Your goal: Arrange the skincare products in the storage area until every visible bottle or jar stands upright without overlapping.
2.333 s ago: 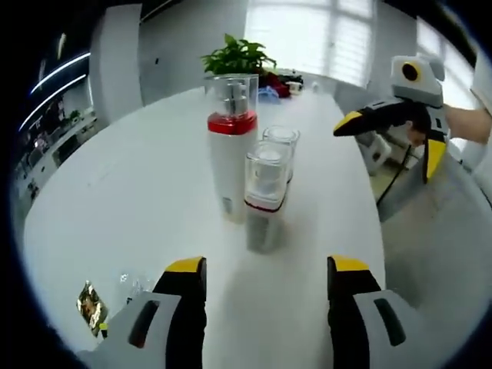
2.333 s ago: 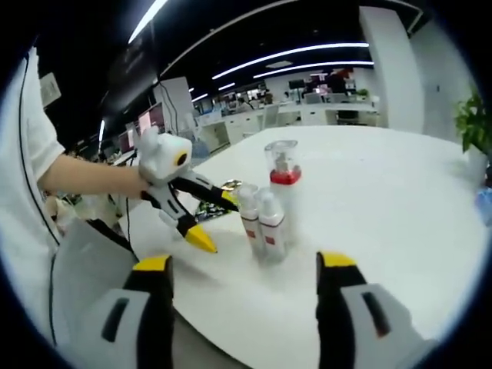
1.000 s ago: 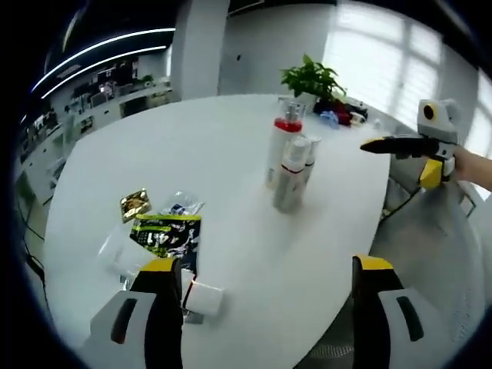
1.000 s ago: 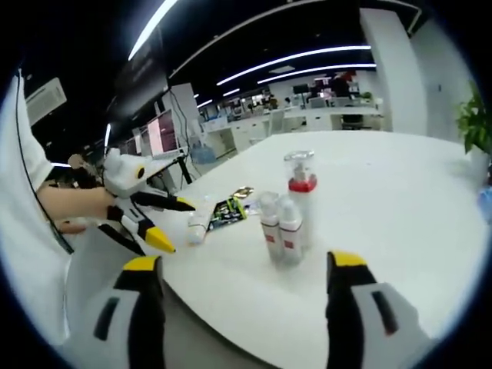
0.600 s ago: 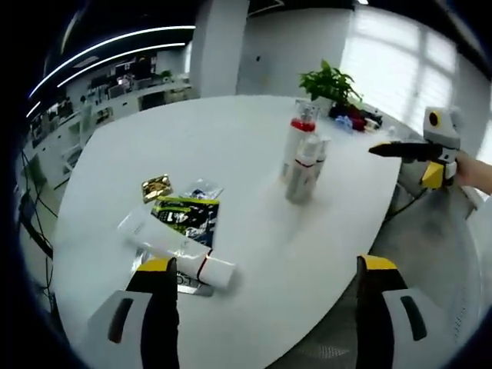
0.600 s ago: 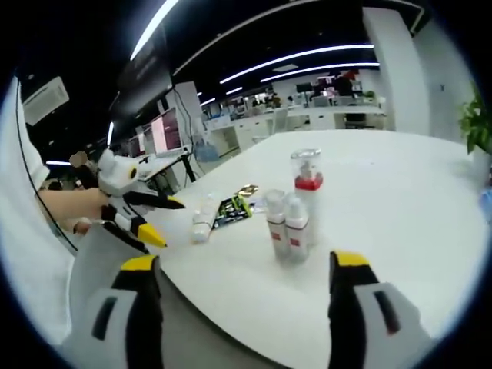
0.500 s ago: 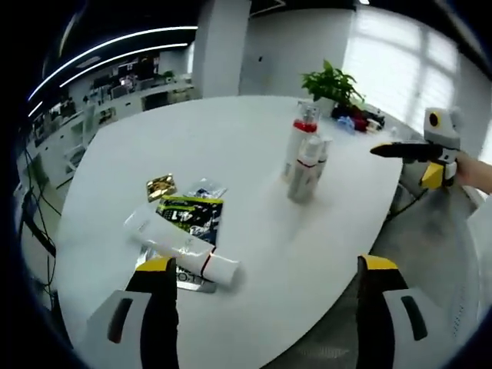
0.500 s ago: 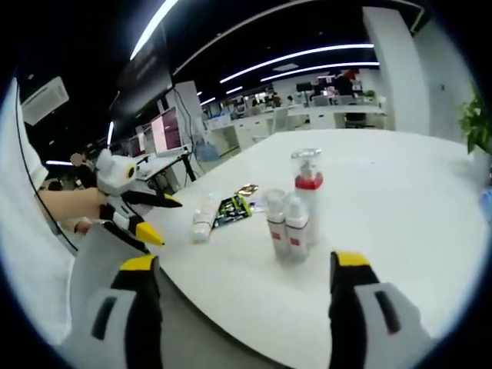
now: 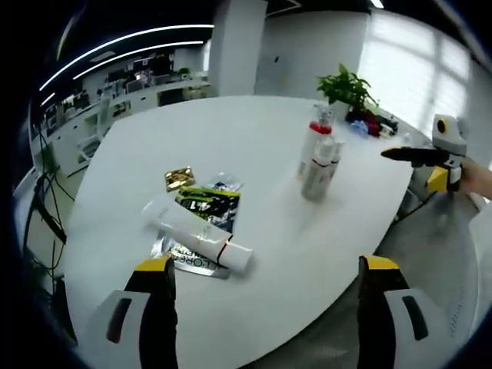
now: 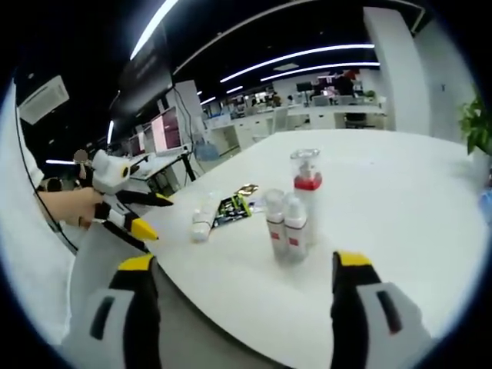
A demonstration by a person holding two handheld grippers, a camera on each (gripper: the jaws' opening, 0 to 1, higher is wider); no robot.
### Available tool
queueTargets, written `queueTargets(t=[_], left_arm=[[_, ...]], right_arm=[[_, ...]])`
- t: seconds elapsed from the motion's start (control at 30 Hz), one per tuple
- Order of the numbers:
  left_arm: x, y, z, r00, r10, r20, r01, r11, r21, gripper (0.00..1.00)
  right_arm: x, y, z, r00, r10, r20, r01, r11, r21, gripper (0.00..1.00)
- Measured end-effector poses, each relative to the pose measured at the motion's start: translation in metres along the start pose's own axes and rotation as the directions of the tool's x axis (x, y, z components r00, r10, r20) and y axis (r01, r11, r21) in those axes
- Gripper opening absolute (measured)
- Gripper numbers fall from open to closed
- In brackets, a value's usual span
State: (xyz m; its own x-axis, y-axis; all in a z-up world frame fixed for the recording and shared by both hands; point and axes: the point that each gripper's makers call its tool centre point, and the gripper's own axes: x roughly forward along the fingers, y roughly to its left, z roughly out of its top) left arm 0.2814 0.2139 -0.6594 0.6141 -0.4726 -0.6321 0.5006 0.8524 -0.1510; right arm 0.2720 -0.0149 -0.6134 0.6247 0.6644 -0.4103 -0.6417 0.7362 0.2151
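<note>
Three skincare bottles stand upright in a tight cluster on the white table [image 9: 254, 146]: a tall pump bottle with a red collar [image 9: 314, 144] [image 10: 306, 192] and two shorter white bottles [image 9: 318, 175] [image 10: 277, 224] touching it. A white tube [image 9: 198, 234] [image 10: 201, 223] lies flat across some sachets [image 9: 211, 204]. My left gripper [image 9: 266, 265] is open and empty, well back from the tube; it also hangs off the table edge [image 10: 151, 214], held by a hand. My right gripper [image 10: 246, 265] [image 9: 411, 166] is open and empty, short of the bottles.
A gold sachet [image 9: 178, 178] and a silver packet [image 9: 188, 257] lie beside the tube. A potted plant [image 9: 350, 86] and small items stand at the table's far end. The rounded table edge [image 10: 231, 307] runs just ahead of my right gripper. Office desks fill the background.
The left gripper view has pulled back and swung, so the tube and sachets now lie fully in sight. Seen from the right gripper, the left gripper drifted slightly away. The bottles have not moved.
</note>
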Motion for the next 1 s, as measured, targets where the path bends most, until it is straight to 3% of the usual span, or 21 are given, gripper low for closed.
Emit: queueTargets(t=[0.57, 0.8, 1.0], left_arm=[[0.008, 0.013, 0.0, 0.998, 0.049, -0.03, -0.051, 0.997, -0.062, 0.96], [0.017, 0.031, -0.005, 0.989, 0.106, -0.101, -0.117, 0.988, -0.102, 0.94], [0.026, 0.04, -0.003, 0.986, 0.109, -0.127, -0.127, 0.981, -0.145, 0.92]], right_arm=[[0.001, -0.004, -0.003, 1.0, -0.008, -0.006, 0.008, 1.0, 0.011, 0.93], [0.0, -0.009, -0.004, 1.0, -0.021, -0.005, 0.021, 1.0, 0.02, 0.93], [0.0, -0.014, -0.006, 0.999, -0.032, -0.01, 0.033, 0.999, 0.032, 0.93]])
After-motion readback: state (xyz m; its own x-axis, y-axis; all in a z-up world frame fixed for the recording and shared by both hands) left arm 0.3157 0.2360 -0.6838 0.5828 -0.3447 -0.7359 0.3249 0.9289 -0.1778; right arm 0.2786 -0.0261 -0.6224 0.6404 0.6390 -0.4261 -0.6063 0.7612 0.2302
